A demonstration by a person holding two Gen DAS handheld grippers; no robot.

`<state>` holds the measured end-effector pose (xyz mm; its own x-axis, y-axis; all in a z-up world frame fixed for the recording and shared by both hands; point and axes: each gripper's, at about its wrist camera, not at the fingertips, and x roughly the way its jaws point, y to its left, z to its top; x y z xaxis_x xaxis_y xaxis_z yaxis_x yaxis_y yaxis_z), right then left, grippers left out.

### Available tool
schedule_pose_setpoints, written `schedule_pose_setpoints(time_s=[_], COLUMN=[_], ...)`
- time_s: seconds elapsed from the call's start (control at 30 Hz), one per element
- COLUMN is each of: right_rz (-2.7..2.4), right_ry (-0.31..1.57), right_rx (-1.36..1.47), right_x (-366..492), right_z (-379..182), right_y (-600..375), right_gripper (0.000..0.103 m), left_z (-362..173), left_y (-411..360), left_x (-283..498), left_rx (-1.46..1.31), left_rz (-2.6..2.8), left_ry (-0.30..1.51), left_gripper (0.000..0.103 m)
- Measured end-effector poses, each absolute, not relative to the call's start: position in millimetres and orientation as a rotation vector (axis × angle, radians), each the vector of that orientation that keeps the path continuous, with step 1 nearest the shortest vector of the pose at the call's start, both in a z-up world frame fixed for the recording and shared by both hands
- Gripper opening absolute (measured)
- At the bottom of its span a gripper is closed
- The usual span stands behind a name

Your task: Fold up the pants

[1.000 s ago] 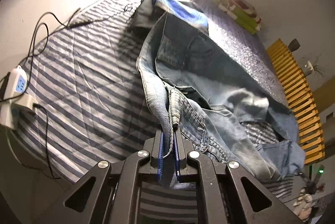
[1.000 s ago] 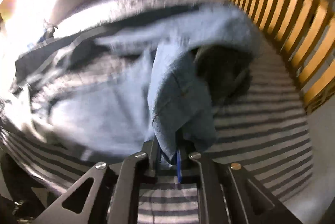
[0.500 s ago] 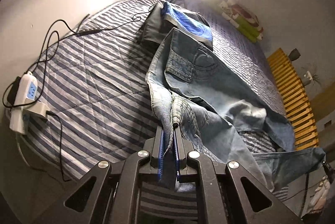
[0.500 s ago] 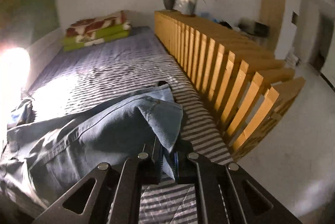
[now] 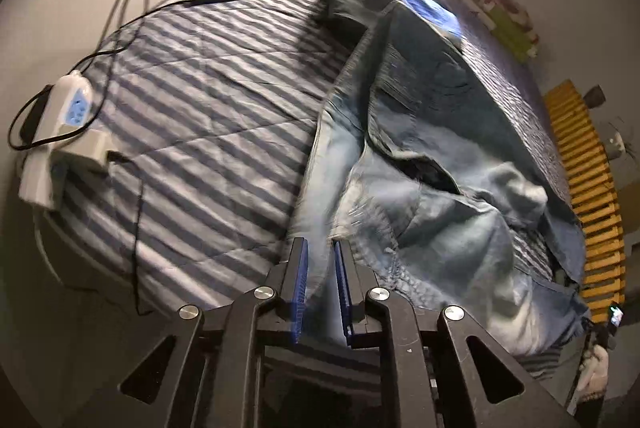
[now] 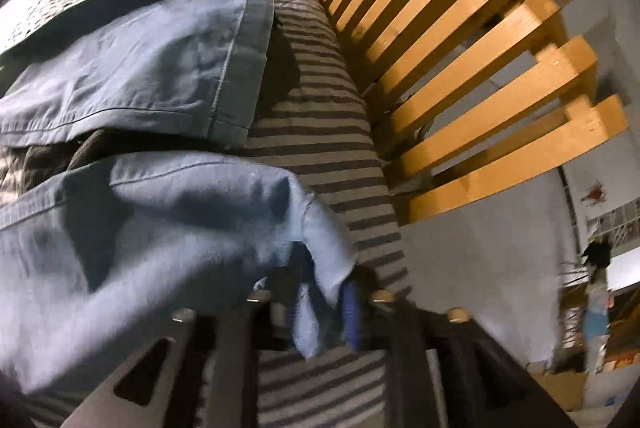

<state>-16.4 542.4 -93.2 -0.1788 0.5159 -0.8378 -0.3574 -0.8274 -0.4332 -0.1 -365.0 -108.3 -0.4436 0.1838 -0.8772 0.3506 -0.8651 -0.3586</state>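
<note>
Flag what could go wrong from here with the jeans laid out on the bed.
1. The near leg hem still drapes between the pads of the right claw, whose jaws have just been opening; pulling away could drag the jeans askew.
2. The left claw has also just been opening, with the waist edge between its pads; same snag risk.
3. The crotch area looks bunched, so a fold now may set creases.

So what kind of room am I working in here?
Most likely a bedroom: the jeans lie on a striped bedspread, a wooden slatted rail runs along the bed's edge, and folded blankets sit at the far end.
</note>
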Motion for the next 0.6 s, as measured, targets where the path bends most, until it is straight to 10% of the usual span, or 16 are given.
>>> schedule_pose_setpoints(time_s=[0.07,0.6], right_rz=[2.085,2.563], right_ry=[-0.196,-0.246], right_rx=[-1.489,-1.336], right_x=[-10,-64], right_z=[-77,11], right_y=[532,344], right_gripper=[0.057,0.057], left_z=[-108,-164], left_y=[-369,-308], left_x=[1,-176], left_rx=[1.58,1.749], left_rz=[-2.469,-2.537], left_ry=[0.783,0.662], left_gripper=[0.018,0.044])
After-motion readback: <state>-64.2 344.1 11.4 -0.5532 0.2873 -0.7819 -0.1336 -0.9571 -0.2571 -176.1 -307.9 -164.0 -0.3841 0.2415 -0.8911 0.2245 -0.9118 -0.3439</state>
